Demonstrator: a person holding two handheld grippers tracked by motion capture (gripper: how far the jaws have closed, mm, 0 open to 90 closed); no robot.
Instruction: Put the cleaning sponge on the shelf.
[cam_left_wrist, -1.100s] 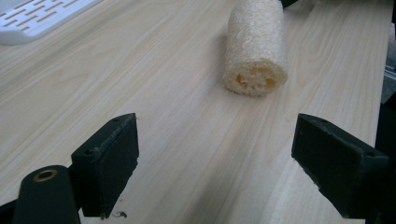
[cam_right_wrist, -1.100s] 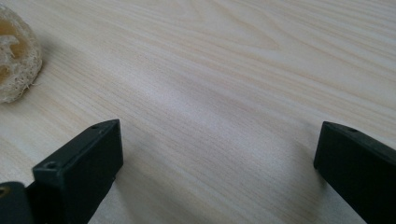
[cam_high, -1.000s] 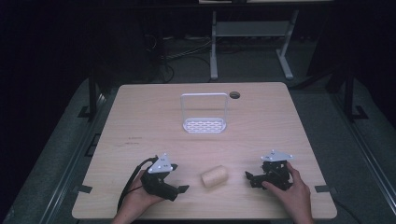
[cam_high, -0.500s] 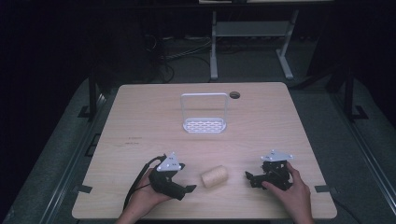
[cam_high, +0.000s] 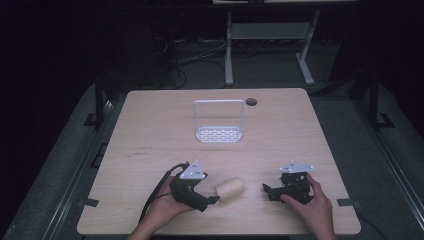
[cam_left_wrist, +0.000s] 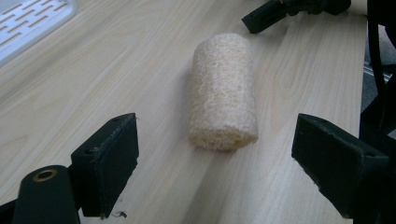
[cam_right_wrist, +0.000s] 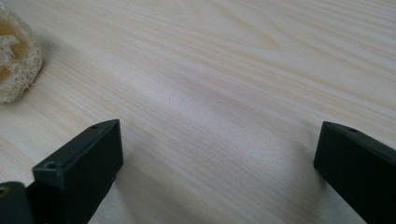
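A pale yellow loofah roll (cam_high: 229, 189) lies on its side on the wooden table (cam_high: 150, 130) near the front edge. My left gripper (cam_high: 212, 199) is open and sits just left of it, jaws pointing at the roll. In the left gripper view the loofah roll (cam_left_wrist: 223, 91) lies a short way ahead, between the lines of the two spread jaws, untouched. My right gripper (cam_high: 267, 191) rests open on the table to the right of the roll, held by a hand. The right gripper view catches an end of the loofah roll (cam_right_wrist: 16, 56) at the far left, with bare wood between its jaws.
A white perforated rack (cam_high: 219, 122) with an upright wire frame stands at mid-table. A dark round hole (cam_high: 251, 101) sits behind it. The rack's slotted base (cam_left_wrist: 28, 23) appears at top left of the left gripper view. Dark floor and a metal stand lie beyond the table.
My left gripper has slid right toward the loofah roll and now sits close to its end. The right gripper and the roll have stayed put.
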